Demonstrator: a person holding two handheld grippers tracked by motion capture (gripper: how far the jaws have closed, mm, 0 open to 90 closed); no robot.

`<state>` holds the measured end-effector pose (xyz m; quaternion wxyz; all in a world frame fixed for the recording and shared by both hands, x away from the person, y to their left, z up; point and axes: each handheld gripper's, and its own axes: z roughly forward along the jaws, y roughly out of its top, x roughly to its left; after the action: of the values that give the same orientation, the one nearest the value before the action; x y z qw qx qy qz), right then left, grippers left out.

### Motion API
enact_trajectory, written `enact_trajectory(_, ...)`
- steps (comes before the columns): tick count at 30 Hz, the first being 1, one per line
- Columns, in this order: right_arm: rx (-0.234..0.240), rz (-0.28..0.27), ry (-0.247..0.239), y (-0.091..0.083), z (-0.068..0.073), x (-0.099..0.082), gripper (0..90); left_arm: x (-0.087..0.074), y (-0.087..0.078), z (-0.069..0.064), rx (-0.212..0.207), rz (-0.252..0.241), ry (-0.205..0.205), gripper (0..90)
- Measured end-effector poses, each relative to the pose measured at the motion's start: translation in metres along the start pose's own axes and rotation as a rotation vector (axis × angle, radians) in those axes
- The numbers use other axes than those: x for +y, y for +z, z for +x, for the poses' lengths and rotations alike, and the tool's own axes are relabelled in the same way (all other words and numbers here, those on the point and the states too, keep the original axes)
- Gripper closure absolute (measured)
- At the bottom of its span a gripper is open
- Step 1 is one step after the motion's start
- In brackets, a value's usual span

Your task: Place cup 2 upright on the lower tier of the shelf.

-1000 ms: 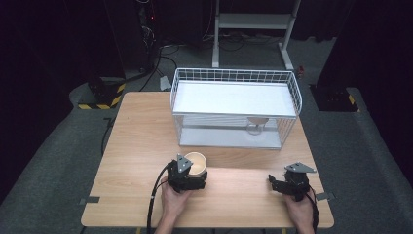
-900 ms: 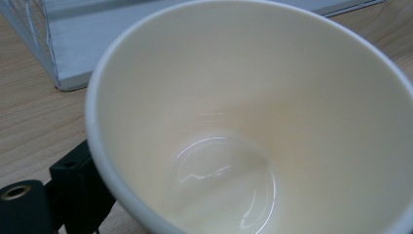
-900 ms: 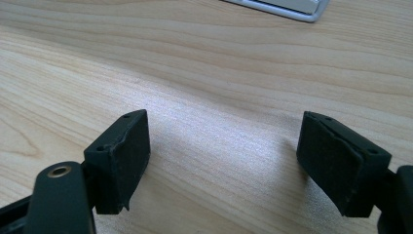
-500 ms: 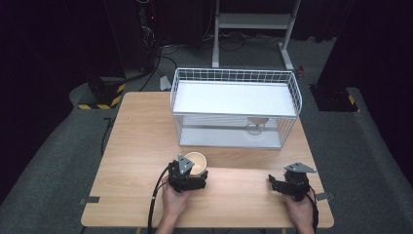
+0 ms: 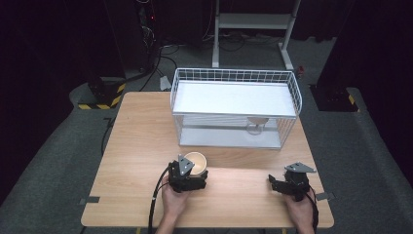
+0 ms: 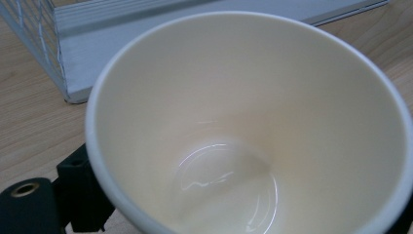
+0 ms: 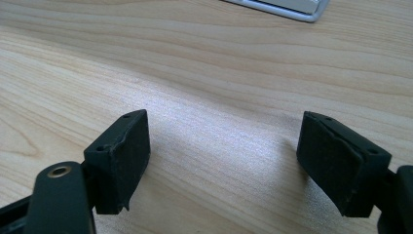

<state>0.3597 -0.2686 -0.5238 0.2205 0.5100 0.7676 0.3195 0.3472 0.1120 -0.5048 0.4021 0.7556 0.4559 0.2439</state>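
The left claw [image 5: 194, 168] has just been closing its jaws around the cream paper cup [image 5: 196, 162], gripping it at six o'clock on the worktop [image 5: 141, 141]; the right claw [image 5: 277, 183], at four o'clock, stands open and holds nothing

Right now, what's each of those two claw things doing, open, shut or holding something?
Left gripper: jaws around the paper cup, just closing; grip cannot be told.
Right gripper: open, nothing between the jaws, over the table.
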Motion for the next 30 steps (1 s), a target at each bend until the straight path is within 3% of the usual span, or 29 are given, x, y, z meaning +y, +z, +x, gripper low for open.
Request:
enact_trajectory(12,0.0,-0.001,-0.003,0.0,0.0,0.0,20.0,0.003,-0.003,0.002,-0.015,0.002,-0.014,8.7)
enact_trajectory(23,0.0,-0.001,-0.003,0.0,0.0,0.0,20.0,0.012,-0.008,0.0,-0.027,0.005,0.015,8.8)
enact_trajectory(30,0.0,0.0,0.0,0.0,0.0,0.0,20.0,0.015,-0.008,0.003,-0.039,0.007,-0.002,8.8)
